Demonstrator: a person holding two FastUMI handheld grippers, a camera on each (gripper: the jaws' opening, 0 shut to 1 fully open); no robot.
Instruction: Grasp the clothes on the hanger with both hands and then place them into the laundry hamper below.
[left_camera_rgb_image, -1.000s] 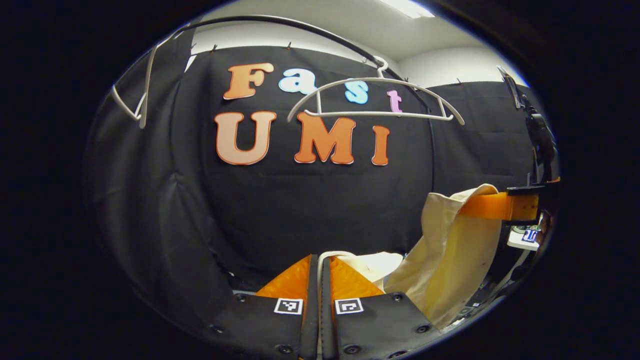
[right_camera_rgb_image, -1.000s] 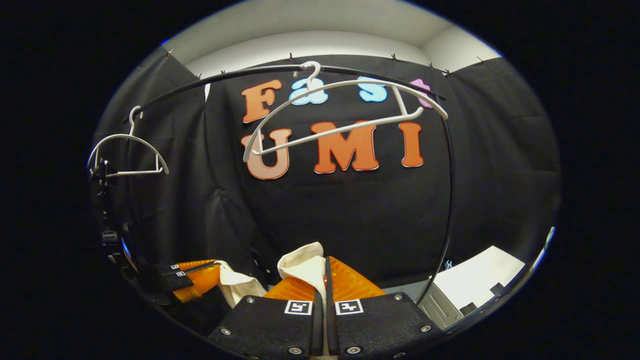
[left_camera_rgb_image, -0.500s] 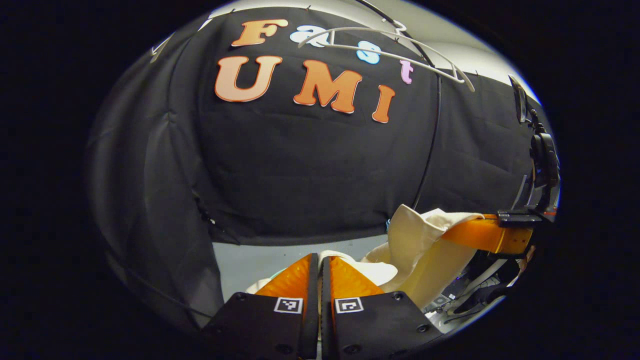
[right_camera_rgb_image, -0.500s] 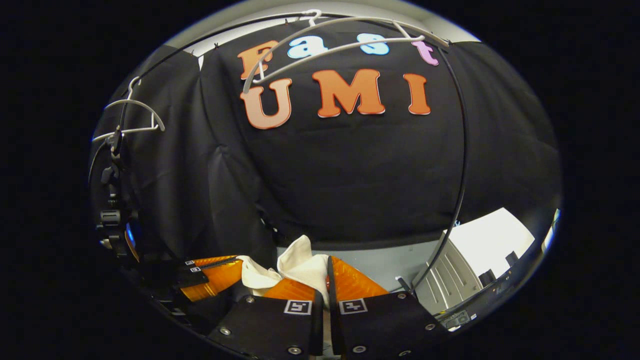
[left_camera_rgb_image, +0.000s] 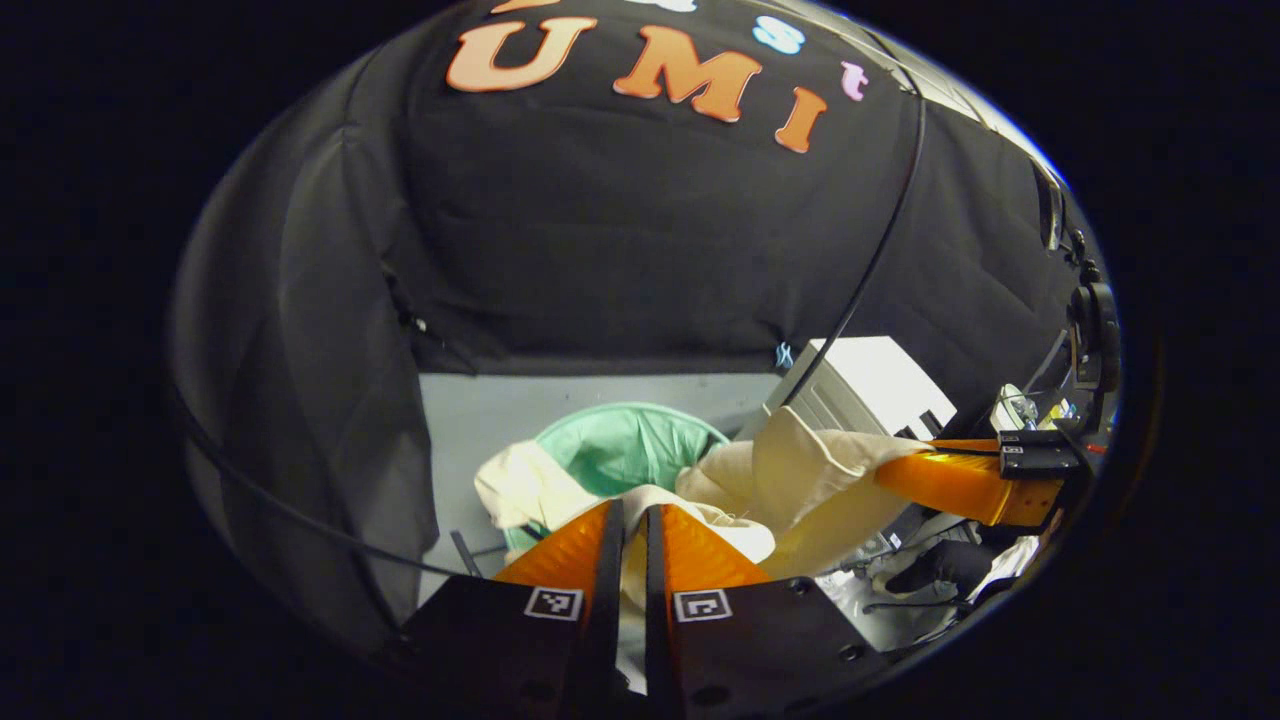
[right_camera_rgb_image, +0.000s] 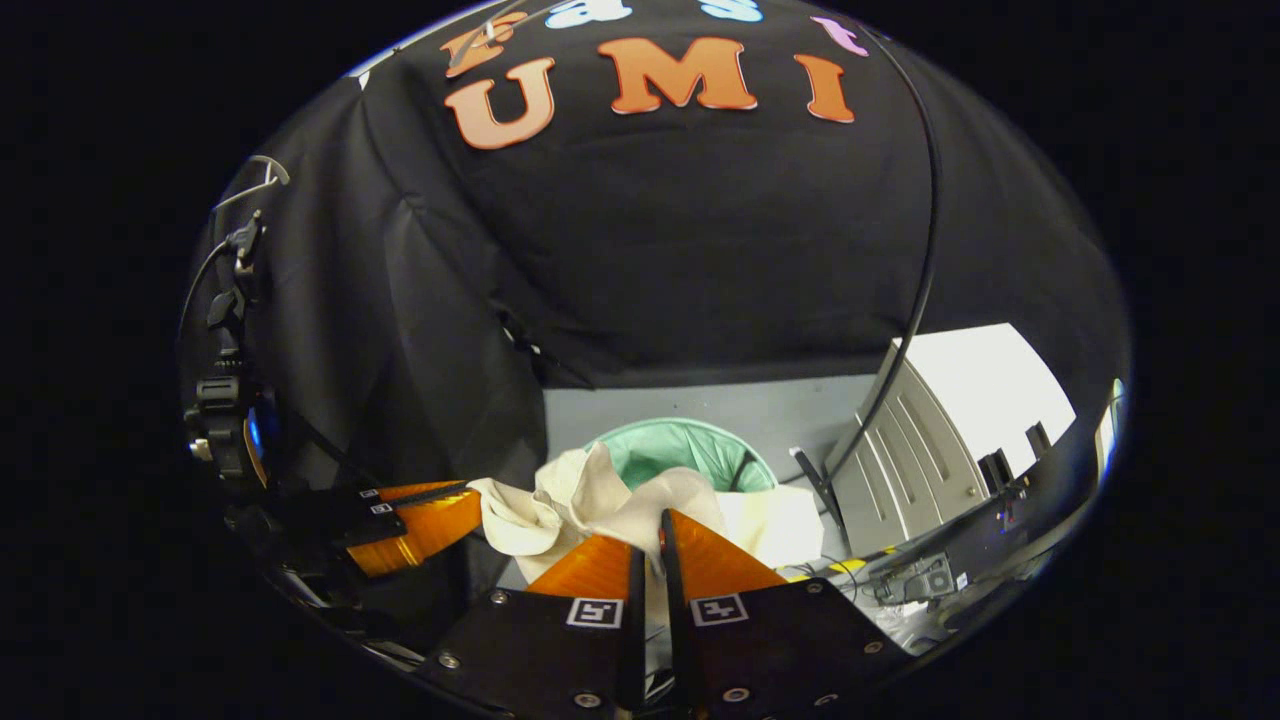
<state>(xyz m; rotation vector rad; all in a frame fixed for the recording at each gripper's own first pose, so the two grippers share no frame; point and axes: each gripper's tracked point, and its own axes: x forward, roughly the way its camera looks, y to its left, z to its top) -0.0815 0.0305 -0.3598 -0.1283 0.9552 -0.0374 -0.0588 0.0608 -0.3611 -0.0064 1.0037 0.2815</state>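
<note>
A cream garment hangs bunched between my two grippers, above a round mint-green laundry hamper on the grey floor. In the left gripper view my left gripper is shut on one end of the cloth, and the right gripper holds the other end at the right. In the right gripper view my right gripper is shut on the garment, with the hamper just beyond it. The left gripper pinches the cloth at the lower left there.
A white cabinet stands right of the hamper. A thin black rack pole runs down beside it to the floor. The black cloth wall closes the back and left. Cables and small gear lie on the floor at the right.
Both grippers have gone down with the garment. The hangers and rail have slid up out of the top, and the green hamper and floor have come into sight below.
</note>
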